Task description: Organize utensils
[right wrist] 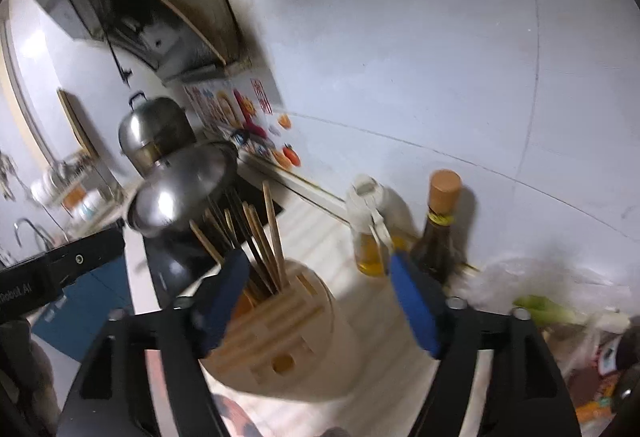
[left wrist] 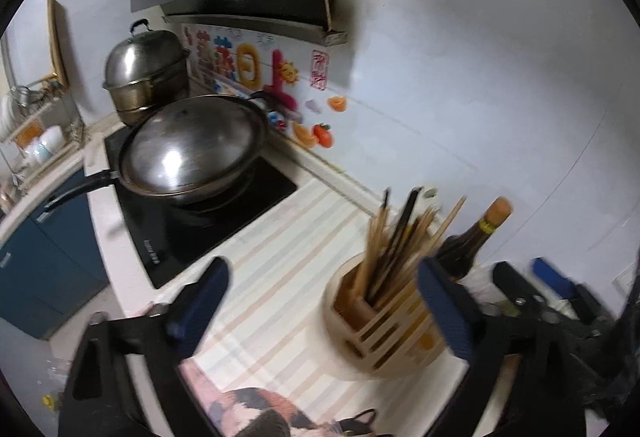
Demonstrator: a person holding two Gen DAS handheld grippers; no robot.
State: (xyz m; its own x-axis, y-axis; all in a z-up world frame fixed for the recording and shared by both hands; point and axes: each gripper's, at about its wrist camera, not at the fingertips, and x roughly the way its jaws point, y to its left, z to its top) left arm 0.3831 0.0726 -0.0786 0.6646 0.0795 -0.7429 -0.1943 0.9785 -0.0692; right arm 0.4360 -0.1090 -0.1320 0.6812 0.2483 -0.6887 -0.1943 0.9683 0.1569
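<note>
A cream slotted utensil holder (left wrist: 382,333) stands on the striped counter, filled with several wooden and black chopsticks (left wrist: 400,241). My left gripper (left wrist: 324,301) is open and empty above the counter, its right finger just in front of the holder. In the right wrist view the holder (right wrist: 288,341) sits between the fingers of my right gripper (right wrist: 316,301), which is open and empty; the chopsticks (right wrist: 256,237) stick up beside its left finger. The right gripper also shows at the right edge of the left wrist view (left wrist: 552,289).
A lidded wok (left wrist: 192,149) sits on the black cooktop (left wrist: 208,213), a steel steamer pot (left wrist: 148,73) behind it. A dark sauce bottle (right wrist: 438,233) and an oil bottle (right wrist: 370,225) stand by the wall. A plastic bag with greens (right wrist: 552,305) lies at the right. A dish rack (left wrist: 36,133) is far left.
</note>
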